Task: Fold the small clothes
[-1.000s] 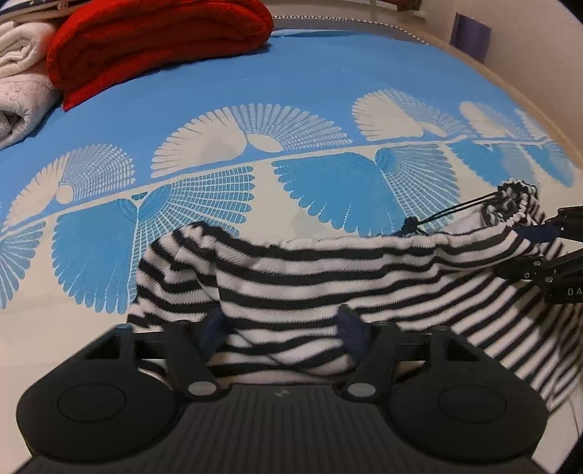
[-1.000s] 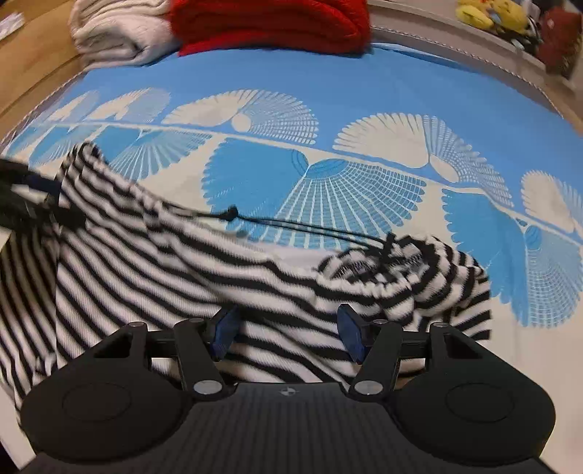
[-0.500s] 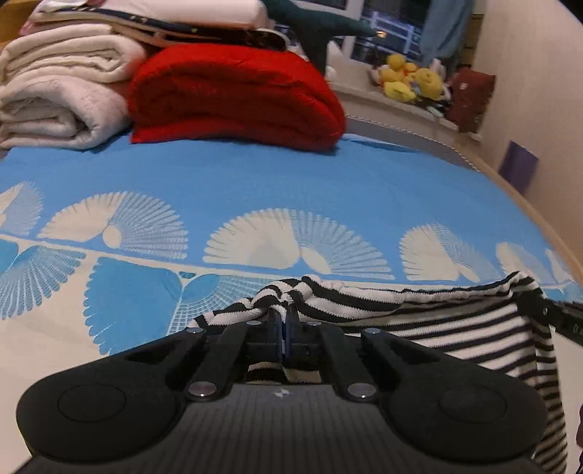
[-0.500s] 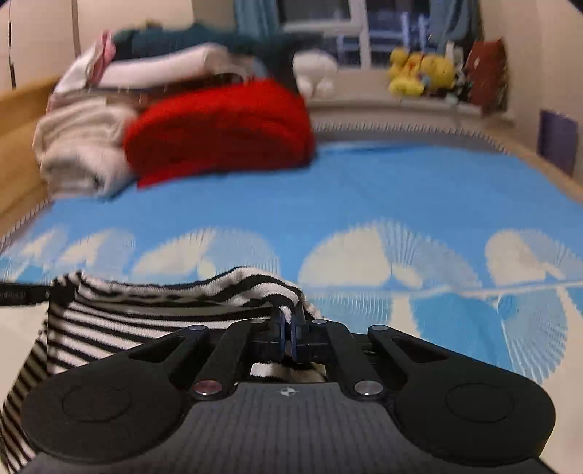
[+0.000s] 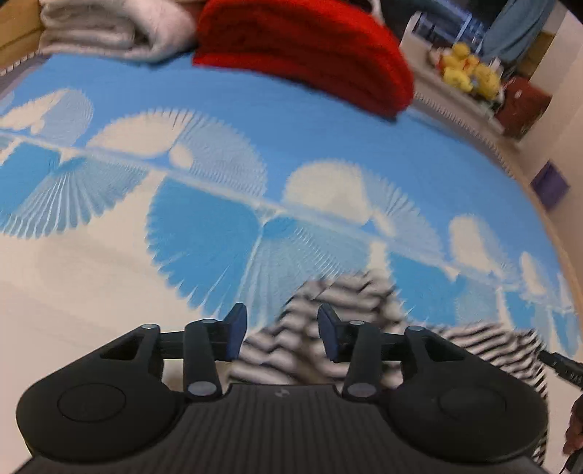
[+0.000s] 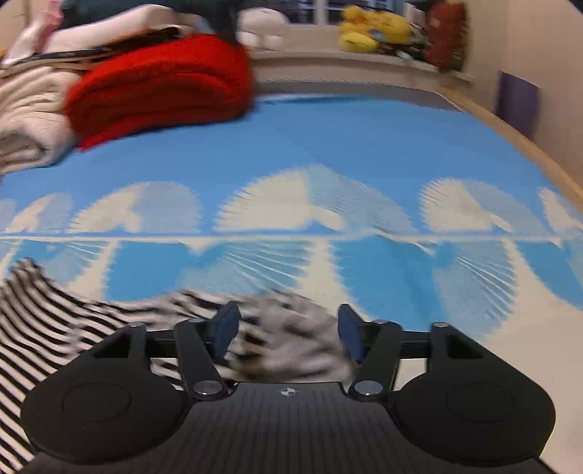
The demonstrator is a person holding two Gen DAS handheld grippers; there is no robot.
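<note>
Left hand-held gripper (image 5: 280, 333): jaws spread and opening. The black-and-white striped garment (image 5: 328, 310) lies in the gap between the blue pads (image 5: 235, 330), but neither pad presses on it. The image is motion-blurred.

Right hand-held gripper (image 6: 288, 333): jaws spread wider, also opening. A bunched, blurred part of the striped garment (image 6: 284, 339) sits between the pads (image 6: 349, 335), not pinched.

Garment position: on the bed's blue-and-white fan-patterned cover (image 6: 328, 146), at the near edge of both views. In the right wrist view it runs from between the pads out to the near left. In the left wrist view it runs to the near right, where a dark part of the other gripper shows at the frame edge.

Far side of bed: folded red blanket (image 5: 309, 51), with pale folded towels (image 5: 109, 29) to its left. Yellow plush toys (image 6: 368, 31) sit on the ledge beyond the bed.
</note>
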